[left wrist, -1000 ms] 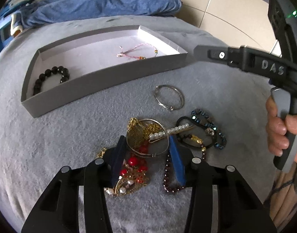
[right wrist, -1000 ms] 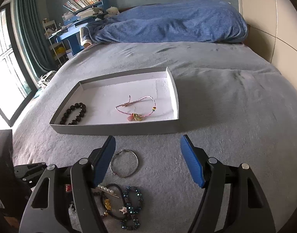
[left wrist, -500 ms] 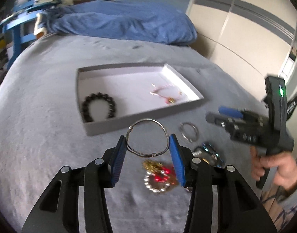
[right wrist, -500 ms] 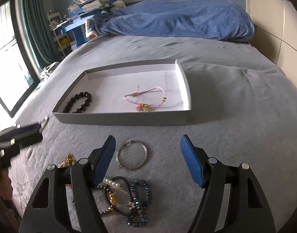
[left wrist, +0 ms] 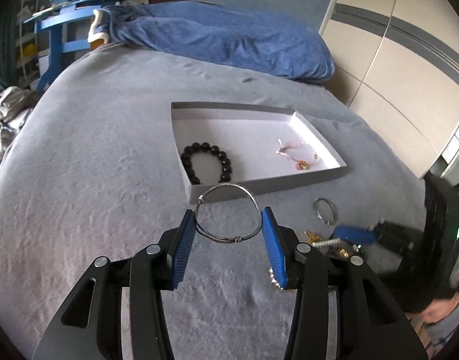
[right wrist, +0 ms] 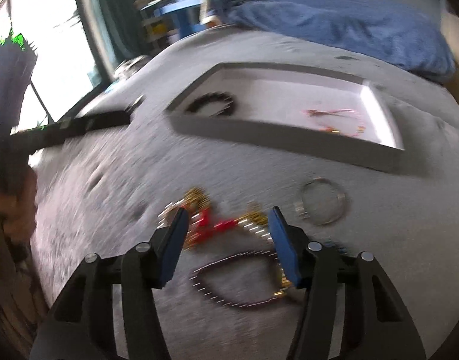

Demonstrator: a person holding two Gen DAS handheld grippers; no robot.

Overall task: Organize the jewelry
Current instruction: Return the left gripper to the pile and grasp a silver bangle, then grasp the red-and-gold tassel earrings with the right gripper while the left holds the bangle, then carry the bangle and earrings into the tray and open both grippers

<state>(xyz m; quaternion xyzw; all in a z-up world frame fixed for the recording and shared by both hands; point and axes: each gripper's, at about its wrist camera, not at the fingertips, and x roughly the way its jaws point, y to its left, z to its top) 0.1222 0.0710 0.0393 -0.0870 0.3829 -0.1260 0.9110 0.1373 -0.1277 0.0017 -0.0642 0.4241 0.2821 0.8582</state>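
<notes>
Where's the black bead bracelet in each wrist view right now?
Left wrist: black bead bracelet lies in the near-left corner of the grey tray, centre frame.
Right wrist: blurred, upper centre, the tray's left end.
Shared landmark: pink cord bracelet at the tray's right end.

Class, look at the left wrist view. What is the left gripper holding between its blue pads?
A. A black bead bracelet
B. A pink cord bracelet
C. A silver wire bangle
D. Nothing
C: the bangle sits pinched between the pads of the left gripper, while the black bracelet and pink bracelet lie in the tray.
</notes>
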